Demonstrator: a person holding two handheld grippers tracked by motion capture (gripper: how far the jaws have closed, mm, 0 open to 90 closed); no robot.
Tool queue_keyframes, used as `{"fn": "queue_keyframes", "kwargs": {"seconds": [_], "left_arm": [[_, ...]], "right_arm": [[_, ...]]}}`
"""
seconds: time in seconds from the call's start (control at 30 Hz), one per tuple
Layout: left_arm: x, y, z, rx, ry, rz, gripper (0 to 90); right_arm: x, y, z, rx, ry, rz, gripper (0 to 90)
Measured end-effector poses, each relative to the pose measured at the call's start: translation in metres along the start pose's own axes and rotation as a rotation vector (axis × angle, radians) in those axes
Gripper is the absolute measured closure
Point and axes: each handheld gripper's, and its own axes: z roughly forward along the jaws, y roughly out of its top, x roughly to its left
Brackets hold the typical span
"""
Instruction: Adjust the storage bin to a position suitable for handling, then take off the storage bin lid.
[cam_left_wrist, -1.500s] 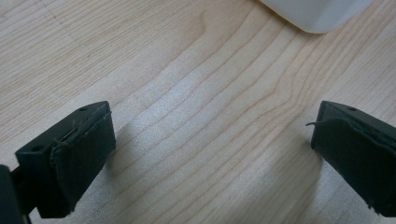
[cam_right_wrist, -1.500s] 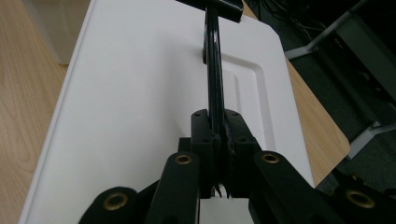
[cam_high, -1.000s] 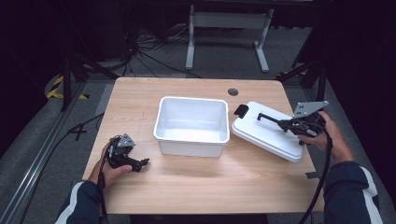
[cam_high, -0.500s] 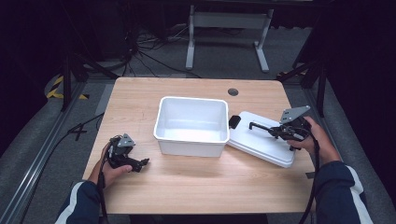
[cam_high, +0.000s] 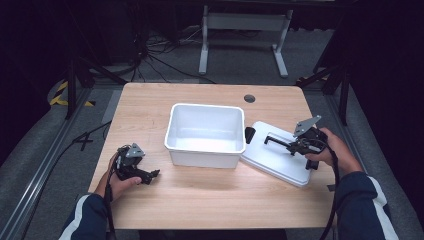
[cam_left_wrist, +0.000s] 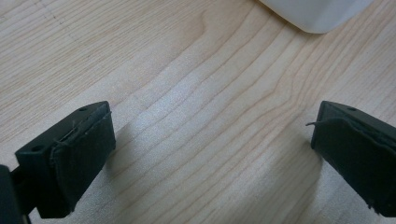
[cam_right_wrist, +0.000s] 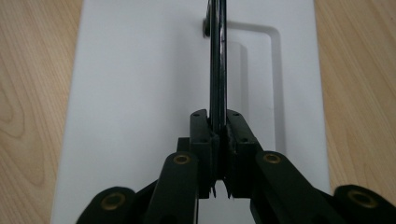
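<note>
You have a pale wood-grain table (cam_high: 210, 200) with a smooth matt finish, a white plastic tub (cam_high: 205, 134) with a slight sheen, a white smooth plastic lid (cam_right_wrist: 140, 93) with a thin black handle (cam_right_wrist: 216, 60), and matt black rubbery pads (cam_left_wrist: 81, 158).

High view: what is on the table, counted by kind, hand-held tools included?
White tub: 1
White lid with black handle: 1
Tools, left tool and right tool: 2
Total: 4
</note>
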Motion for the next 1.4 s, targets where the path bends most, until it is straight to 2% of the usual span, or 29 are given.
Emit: {"fn": "queue_keyframes", "kwargs": {"seconds": [0.1, 0.33, 0.43, 0.63, 0.93, 1.1, 1.27, 1.4], "left_arm": [[0.000, 0.000, 0.000, 0.002, -0.002, -0.003, 0.1], [0.000, 0.000, 0.000, 0.004, -0.003, 0.002, 0.2], [0.000, 0.000, 0.000, 0.004, -0.003, 0.002, 0.2], [0.000, 0.000, 0.000, 0.001, -0.005, 0.003, 0.2], [0.000, 0.000, 0.000, 0.001, -0.007, 0.004, 0.2], [0.000, 0.000, 0.000, 0.001, -0.007, 0.004, 0.2], [0.000, 0.000, 0.000, 0.001, -0.007, 0.004, 0.2], [0.000, 0.000, 0.000, 0.001, -0.007, 0.004, 0.2]], "right_arm": [[0.000, 0.000, 0.001, 0.004, 0.001, 0.008, 83.6], [-0.005, 0.002, 0.004, -0.006, -0.044, 0.030, 81.9], [-0.009, 0.004, 0.004, -0.010, -0.074, 0.059, 76.7], [-0.008, 0.002, -0.001, -0.052, -0.087, 0.088, 72.6], [-0.007, -0.008, -0.011, -0.142, -0.086, 0.137, 64.4], [0.001, -0.011, -0.015, -0.189, -0.089, 0.160, 57.7], [0.007, -0.010, -0.018, -0.204, -0.108, 0.158, 52.9], [0.010, -0.011, -0.024, -0.228, -0.120, 0.181, 48.4]]}}
